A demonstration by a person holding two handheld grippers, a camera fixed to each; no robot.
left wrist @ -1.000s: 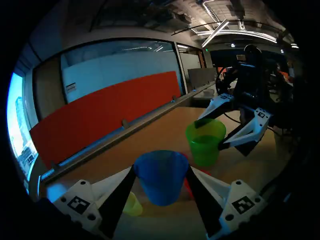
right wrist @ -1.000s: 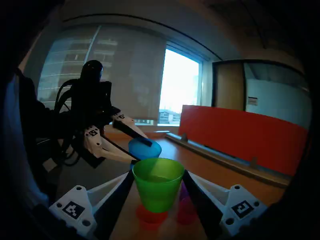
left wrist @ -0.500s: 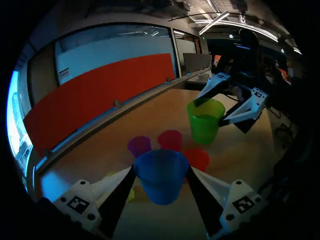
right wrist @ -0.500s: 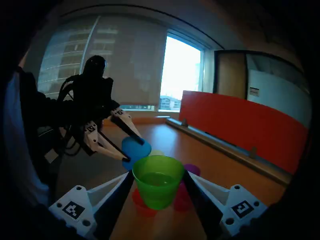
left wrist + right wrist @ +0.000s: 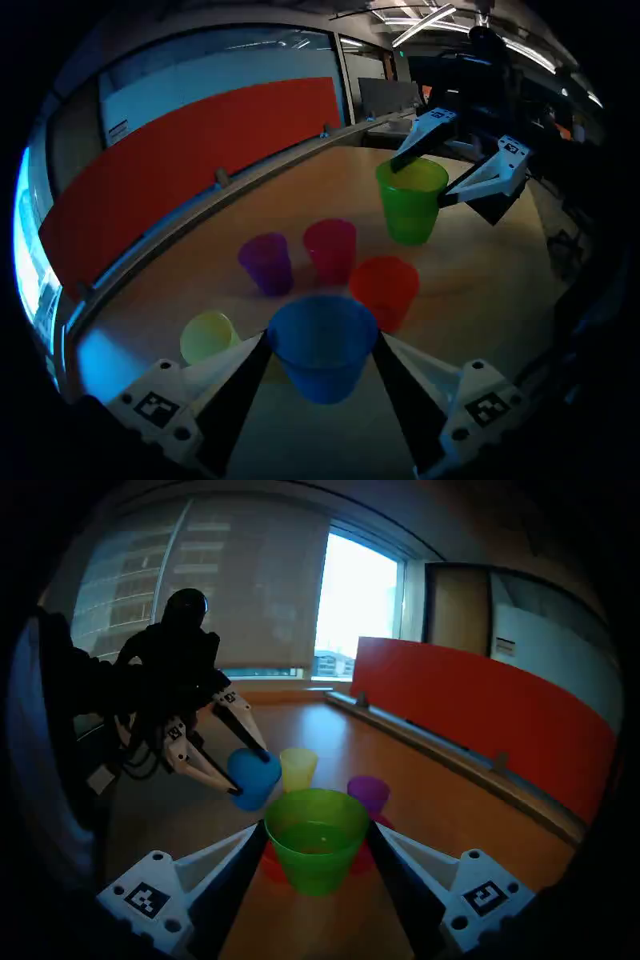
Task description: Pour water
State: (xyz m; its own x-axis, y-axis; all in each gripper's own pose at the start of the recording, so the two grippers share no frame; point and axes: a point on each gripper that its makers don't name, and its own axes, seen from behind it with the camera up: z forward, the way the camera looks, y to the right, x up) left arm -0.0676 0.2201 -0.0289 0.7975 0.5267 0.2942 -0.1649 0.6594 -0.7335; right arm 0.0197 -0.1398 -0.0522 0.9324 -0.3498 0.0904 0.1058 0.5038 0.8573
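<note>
My left gripper (image 5: 322, 348) is shut on a blue cup (image 5: 322, 344), held above the wooden table (image 5: 480, 272). The right gripper (image 5: 317, 848) is shut on a green cup (image 5: 316, 850) with some liquid in its bottom. In the left gripper view the green cup (image 5: 411, 198) hangs at the far right in the right gripper (image 5: 416, 178). In the right gripper view the blue cup (image 5: 253, 778) is tilted toward me in the left gripper (image 5: 250, 773). On the table stand a yellow cup (image 5: 206, 336), a purple cup (image 5: 268, 261), a pink cup (image 5: 330, 249) and a red-orange cup (image 5: 385, 290).
A red partition (image 5: 184, 152) with a metal rail runs along the table's far edge. A bright window (image 5: 352, 600) and a blind lie behind the person (image 5: 56, 720) holding the grippers. Bare tabletop lies to the right of the cups.
Both grippers have risen and tipped downward, so the four cups on the table now show below them. The blue cup has tilted further in the right gripper view.
</note>
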